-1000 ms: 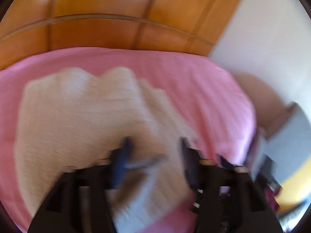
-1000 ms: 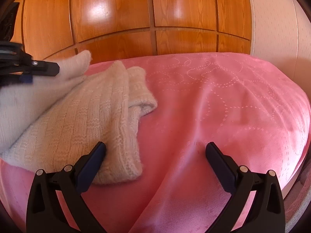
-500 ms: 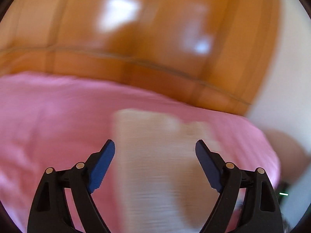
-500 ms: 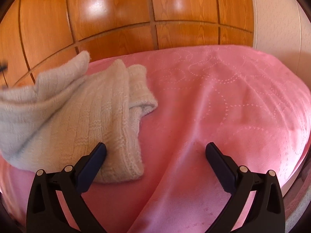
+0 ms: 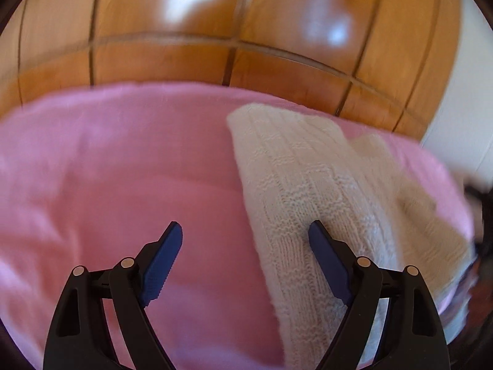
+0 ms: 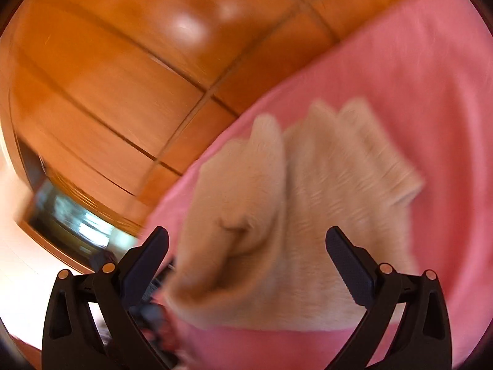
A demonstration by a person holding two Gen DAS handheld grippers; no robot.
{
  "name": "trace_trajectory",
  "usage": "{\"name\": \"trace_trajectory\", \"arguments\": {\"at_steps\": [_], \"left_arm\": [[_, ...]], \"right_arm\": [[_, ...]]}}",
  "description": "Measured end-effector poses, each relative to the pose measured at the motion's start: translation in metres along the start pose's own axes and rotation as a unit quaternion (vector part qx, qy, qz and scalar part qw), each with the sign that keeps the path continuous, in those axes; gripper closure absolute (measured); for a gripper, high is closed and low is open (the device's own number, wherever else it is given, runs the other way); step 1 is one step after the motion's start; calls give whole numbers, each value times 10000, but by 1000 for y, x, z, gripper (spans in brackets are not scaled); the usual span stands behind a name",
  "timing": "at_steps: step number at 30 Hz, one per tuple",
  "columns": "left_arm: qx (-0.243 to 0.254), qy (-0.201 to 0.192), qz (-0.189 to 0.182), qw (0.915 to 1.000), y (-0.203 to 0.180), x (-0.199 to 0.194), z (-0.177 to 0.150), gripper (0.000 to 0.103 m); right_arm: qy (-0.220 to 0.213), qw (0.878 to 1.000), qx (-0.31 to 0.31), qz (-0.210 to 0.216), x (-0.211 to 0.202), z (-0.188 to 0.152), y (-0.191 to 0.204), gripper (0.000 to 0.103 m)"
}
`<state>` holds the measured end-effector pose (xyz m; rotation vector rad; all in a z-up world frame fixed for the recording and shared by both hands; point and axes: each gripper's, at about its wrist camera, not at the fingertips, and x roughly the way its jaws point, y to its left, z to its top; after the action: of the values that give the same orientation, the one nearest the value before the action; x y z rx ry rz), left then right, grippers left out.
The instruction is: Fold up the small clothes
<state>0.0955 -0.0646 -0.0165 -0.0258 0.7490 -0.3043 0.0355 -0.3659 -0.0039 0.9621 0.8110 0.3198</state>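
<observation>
we've got the left gripper over the bed here, jaws spread wide with nothing pinched, and between them mostly the pink blanket. just to the right of that gap, the left edge of the cream knitted garment runs in between the jaws, and the right jaw sits over its ribbed knit, though we can't tell if it touches. the garment lies folded on the blanket, a long band running away toward the wooden panelled wall, with a second layer poking out on its far right side. over to the right gripper now, its view tilted and blurred, jaws also spread apart and pinching nothing. the same garment fills the space ahead of them, bunched into a soft fold near the left jaw, its blurred points reaching up toward the wall. pink blanket wraps around it on the right and below.
</observation>
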Motion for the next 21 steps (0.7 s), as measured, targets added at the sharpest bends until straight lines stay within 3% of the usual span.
{"name": "trace_trajectory", "arguments": {"at_steps": [2,5,7,9,10,11,12,13,17,21], "left_arm": [[508,-142,258,9983,-8,-4,-5,20],[878,-254,426,9949,-16,-8,-9,20],[828,-245,408,9954,-12,-11,-13,20],[631,-201,339,9972,-7,-12,-12,21],[521,-180,241,9982,-6,-12,-11,29],[492,-186,177,9985,-10,-14,-10,32],[554,-224,194,9980,-17,-14,-8,34],[697,-286,229,9969,-24,-13,-5,34],[1458,-495,-251,9878,-71,-14,1,34],[1964,-261,-450,9791,-117,4,-5,27]], "right_arm": [[121,9990,339,257,16,11,-7,2],[298,9971,520,473,40,21,-7,7],[483,9971,511,303,55,25,-5,21],[635,9970,446,-23,69,26,-3,51],[664,9972,341,-85,72,27,1,60],[637,9976,273,-48,71,29,4,76],[525,9985,176,47,64,34,9,80],[383,9992,63,90,56,39,13,82],[-124,9997,-184,48,19,60,19,84],[-330,9985,-193,-386,-3,68,-2,84]]}}
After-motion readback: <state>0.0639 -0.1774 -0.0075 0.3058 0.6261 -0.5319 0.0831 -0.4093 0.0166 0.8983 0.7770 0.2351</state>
